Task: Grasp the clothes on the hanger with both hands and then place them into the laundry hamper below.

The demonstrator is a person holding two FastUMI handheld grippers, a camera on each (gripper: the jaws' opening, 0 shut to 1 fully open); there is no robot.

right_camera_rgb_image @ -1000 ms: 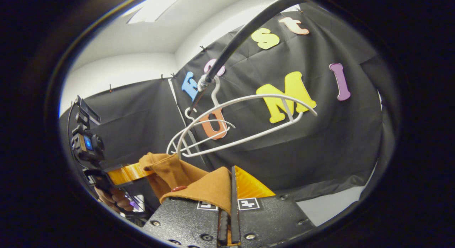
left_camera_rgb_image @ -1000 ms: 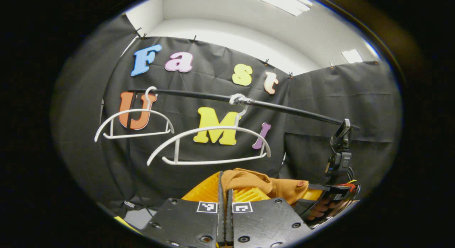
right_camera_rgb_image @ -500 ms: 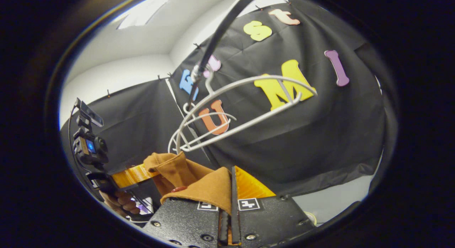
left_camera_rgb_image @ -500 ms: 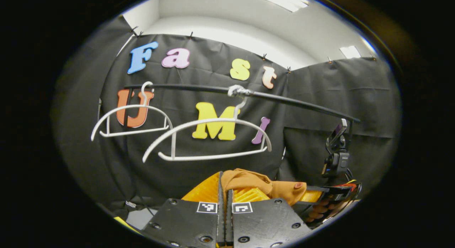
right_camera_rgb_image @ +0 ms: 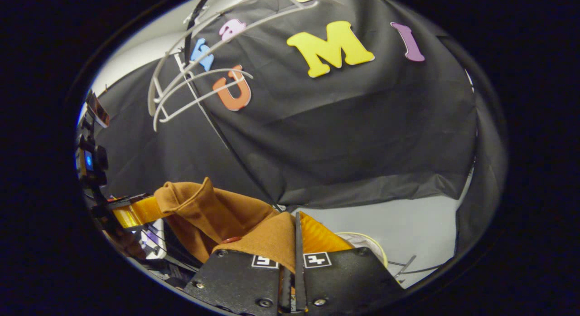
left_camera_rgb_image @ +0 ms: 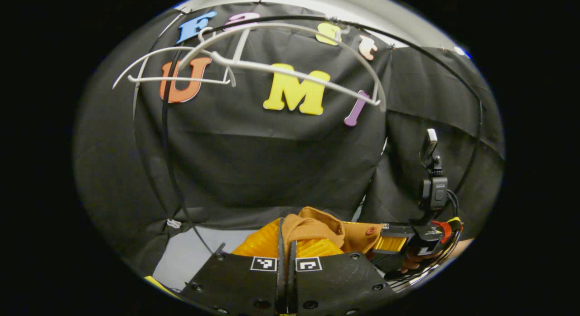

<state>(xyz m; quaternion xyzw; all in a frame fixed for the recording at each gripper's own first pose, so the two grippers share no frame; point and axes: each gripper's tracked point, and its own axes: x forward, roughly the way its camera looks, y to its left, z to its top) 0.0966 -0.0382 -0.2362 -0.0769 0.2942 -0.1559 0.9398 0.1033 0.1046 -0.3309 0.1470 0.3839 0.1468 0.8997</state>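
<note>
The rust-brown cloth garment (right_camera_rgb_image: 217, 211) is clamped by the left gripper (left_camera_rgb_image: 285, 234) and right gripper (right_camera_rgb_image: 294, 230), clear of the bare white plastic hangers (left_camera_rgb_image: 272, 71); lowering remains, the hamper possibly the pale rim (right_camera_rgb_image: 362, 239).

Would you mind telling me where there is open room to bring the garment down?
Free: the pale floor below the cloth wall's hem. Crowded: overhead, where two white hangers hang, and between the hand-held grippers, where the brown garment stretches.
</note>
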